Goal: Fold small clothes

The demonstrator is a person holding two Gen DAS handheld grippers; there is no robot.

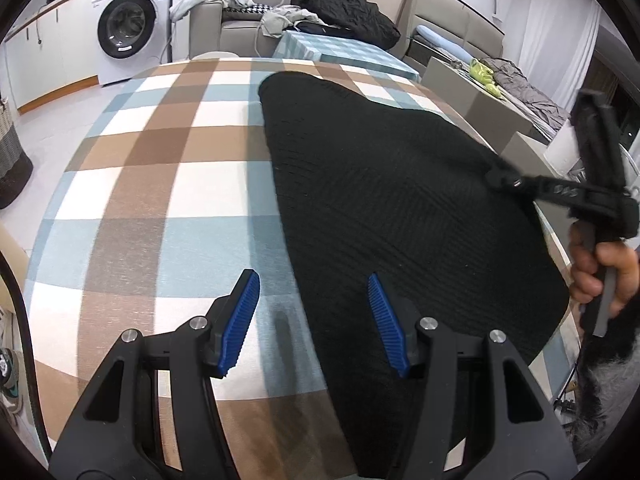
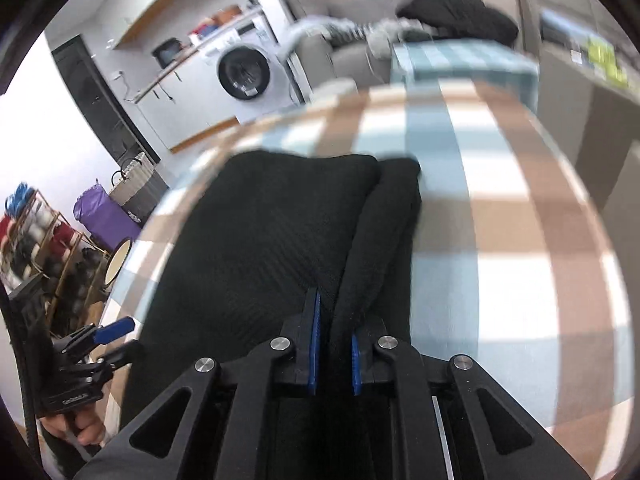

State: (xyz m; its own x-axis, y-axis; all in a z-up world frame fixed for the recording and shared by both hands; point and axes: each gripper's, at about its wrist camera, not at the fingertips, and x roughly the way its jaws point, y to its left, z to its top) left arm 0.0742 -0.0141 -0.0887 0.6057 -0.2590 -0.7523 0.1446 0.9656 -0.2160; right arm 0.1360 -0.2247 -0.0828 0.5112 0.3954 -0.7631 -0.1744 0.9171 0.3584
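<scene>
The black knit garment (image 1: 392, 208) lies spread on the checked desk (image 1: 168, 184), soft, limp and light; hems and corners are the best holds. The right claw (image 2: 335, 344) is clamped on its edge, while the left claw (image 1: 314, 320) hovers apart beside it

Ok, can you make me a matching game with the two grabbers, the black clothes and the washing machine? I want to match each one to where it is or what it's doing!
Things:
1. left gripper
2. right gripper
3. black garment
4. washing machine

States or places:
A. lying on the checked tablecloth
B. open, holding nothing
C. standing by the far wall
D. shut on a fold of black cloth

Pairs: 1-B, 2-D, 3-A, 4-C
</scene>
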